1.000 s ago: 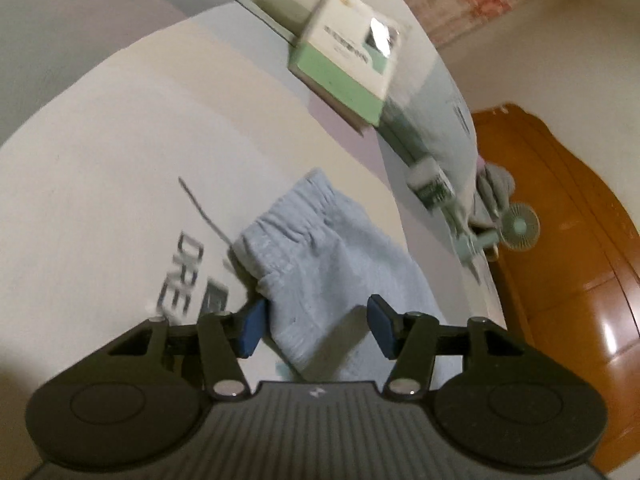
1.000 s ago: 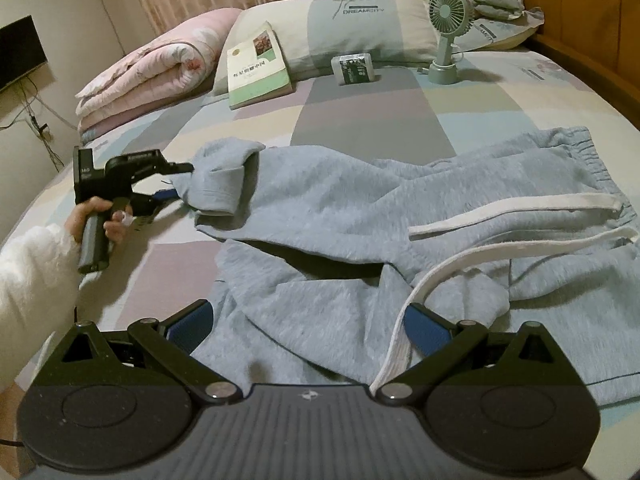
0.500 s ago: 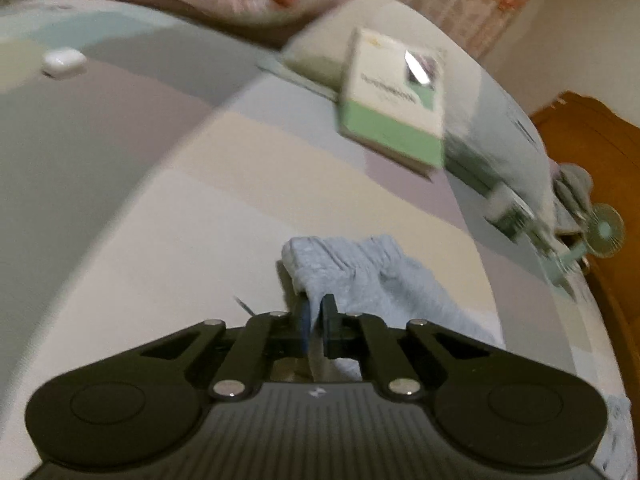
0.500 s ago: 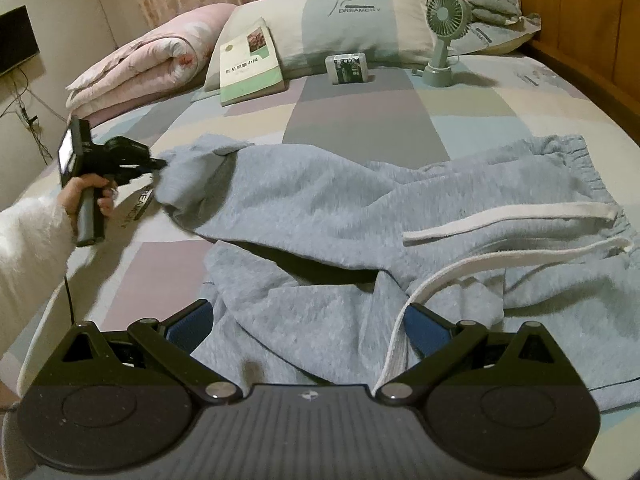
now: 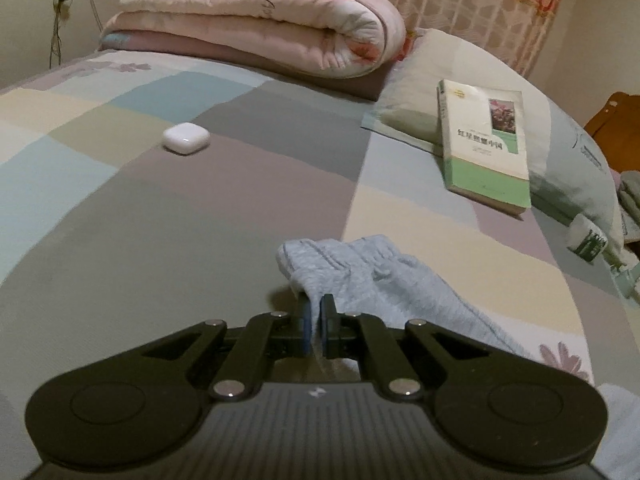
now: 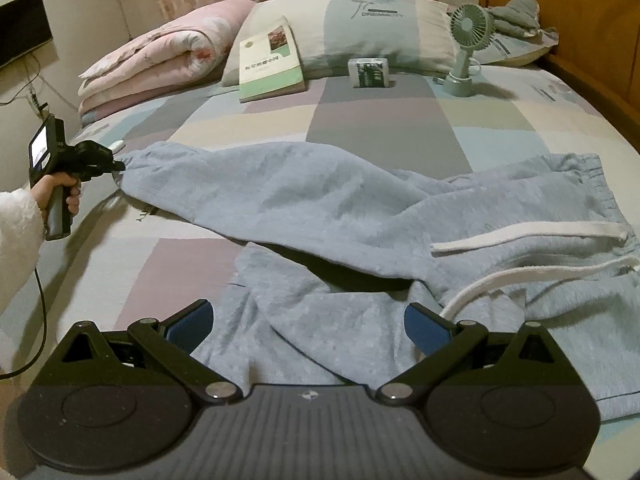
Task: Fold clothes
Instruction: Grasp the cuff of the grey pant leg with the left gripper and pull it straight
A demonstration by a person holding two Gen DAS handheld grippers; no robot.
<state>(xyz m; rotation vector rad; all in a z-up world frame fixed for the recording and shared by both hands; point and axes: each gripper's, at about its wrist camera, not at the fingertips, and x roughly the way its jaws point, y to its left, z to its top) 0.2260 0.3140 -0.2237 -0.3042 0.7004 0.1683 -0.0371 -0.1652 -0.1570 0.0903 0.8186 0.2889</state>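
Light blue sweatpants point(image 6: 360, 216) with white drawstrings lie across the patchwork bed. My left gripper point(image 5: 316, 326) is shut on the cuff of one trouser leg point(image 5: 320, 264) and holds it stretched out to the left, slightly off the bed. In the right wrist view that gripper point(image 6: 116, 166) shows at the far left, held by a hand in a white fleece sleeve. My right gripper point(image 6: 308, 322) is open, low over the crumpled second leg point(image 6: 304, 320), with cloth lying between its blue pads and not pinched.
A folded pink quilt point(image 5: 256, 28), a pillow point(image 6: 360, 36) and a green-and-white book point(image 5: 486, 144) sit at the head of the bed. A white earbud case point(image 5: 186, 138), a tissue pack point(image 6: 370, 72) and a small green fan point(image 6: 466, 48) rest on the sheet. A wooden headboard point(image 6: 580, 8) stands at right.
My left gripper closed on the cuff and pulled the folded-over leg out to the left and up, so the leg now lies straight. The right gripper stayed open over the other leg.
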